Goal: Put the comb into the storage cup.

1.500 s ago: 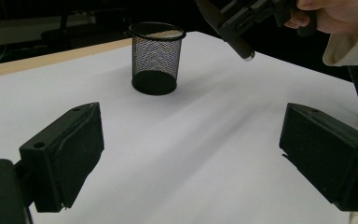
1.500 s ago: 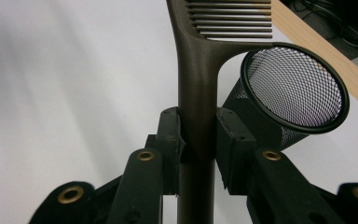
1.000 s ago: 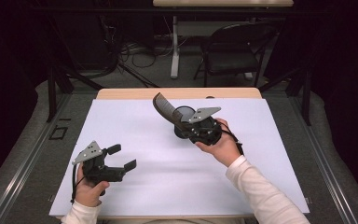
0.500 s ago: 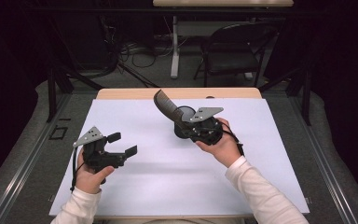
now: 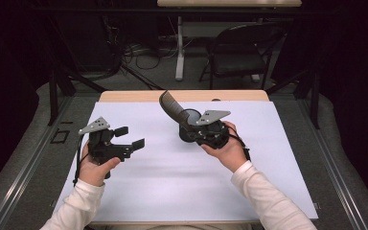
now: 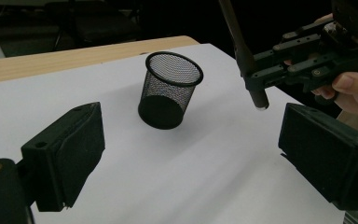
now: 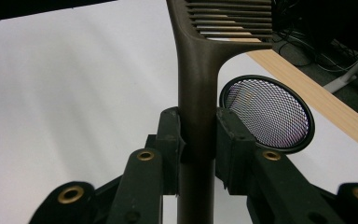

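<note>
A dark slotted spatula (image 5: 169, 106) stands tilted up and to the left, its handle (image 7: 198, 93) clamped between the jaws of my right gripper (image 5: 195, 128), which is shut on it. Just behind that gripper a black mesh cup (image 6: 168, 91) stands upright on the white sheet (image 5: 182, 182), partly hidden in the high view. The spatula's handle end (image 6: 259, 100) hangs above the sheet to the right of the cup. My left gripper (image 5: 130, 137) is held at the left of the sheet, open and empty, its jaws (image 6: 191, 154) facing the cup from a distance.
The white sheet covers a wooden table whose far edge (image 5: 139, 96) shows bare wood. Beyond the table stand a dark folding chair (image 5: 242, 52), a white table leg (image 5: 179, 48) and floor cables (image 5: 134, 52). Metal rails run along both sides.
My left gripper has moved away from the front edge, farther up the sheet and slightly right. The right gripper with the spatula has stayed nearly still.
</note>
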### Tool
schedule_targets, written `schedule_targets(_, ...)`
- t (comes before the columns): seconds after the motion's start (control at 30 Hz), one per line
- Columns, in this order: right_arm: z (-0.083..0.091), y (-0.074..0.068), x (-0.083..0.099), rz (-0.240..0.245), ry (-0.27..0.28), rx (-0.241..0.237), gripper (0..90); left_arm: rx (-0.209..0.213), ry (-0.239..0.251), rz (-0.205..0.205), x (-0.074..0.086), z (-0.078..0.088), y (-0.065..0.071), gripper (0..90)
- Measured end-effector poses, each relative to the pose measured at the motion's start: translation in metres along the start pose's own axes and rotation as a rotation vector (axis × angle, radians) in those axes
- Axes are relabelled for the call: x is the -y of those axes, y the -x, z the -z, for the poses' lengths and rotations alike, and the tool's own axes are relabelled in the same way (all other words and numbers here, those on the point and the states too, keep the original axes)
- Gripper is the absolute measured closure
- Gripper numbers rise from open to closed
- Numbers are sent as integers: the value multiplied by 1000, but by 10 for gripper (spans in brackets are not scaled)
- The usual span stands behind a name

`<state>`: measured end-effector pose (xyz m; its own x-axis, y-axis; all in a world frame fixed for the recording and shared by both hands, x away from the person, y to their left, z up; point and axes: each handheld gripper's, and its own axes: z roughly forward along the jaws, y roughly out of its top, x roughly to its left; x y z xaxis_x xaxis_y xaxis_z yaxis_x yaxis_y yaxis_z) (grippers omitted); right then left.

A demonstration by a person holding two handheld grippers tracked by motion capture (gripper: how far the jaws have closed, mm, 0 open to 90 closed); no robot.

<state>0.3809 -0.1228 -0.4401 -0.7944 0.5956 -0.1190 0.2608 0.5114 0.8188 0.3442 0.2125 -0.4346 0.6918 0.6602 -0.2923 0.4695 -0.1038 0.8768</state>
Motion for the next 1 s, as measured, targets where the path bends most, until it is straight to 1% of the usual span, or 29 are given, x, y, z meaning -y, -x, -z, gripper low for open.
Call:
schedule_targets(0.13,0,0,0,-2,3,2,729,6,-9,20,-6,-5,-1,71)
schedule_targets(0.17,0,0,0,-1,3,3,729,5,-14,22,-7,-5,-2,83)
schedule_targets(0.2,0,0,0,-2,2,2,729,7,-16,21,-9,-6,-2,112)
schedule_targets(0.27,-1,0,0,-2,2,1,729,6,-12,27,-12,-7,-2,162)
schedule_targets(0.4,-2,0,-1,-11,-8,-11,729,-4,-6,30,-16,-9,-2,162)
schedule_targets(0.5,-4,0,-1,-16,-20,-14,729,0,1,43,-18,-10,-3,168)
schedule_targets(0.63,-4,2,0,-24,-21,-14,729,-1,6,53,-22,-12,-4,191)
schedule_targets(0.83,-5,2,-1,-37,-25,-20,728,3,9,94,-28,-15,-5,261)
schedule_targets(1.0,-8,1,-2,-38,-40,-28,728,7,17,102,-32,-19,-4,305)
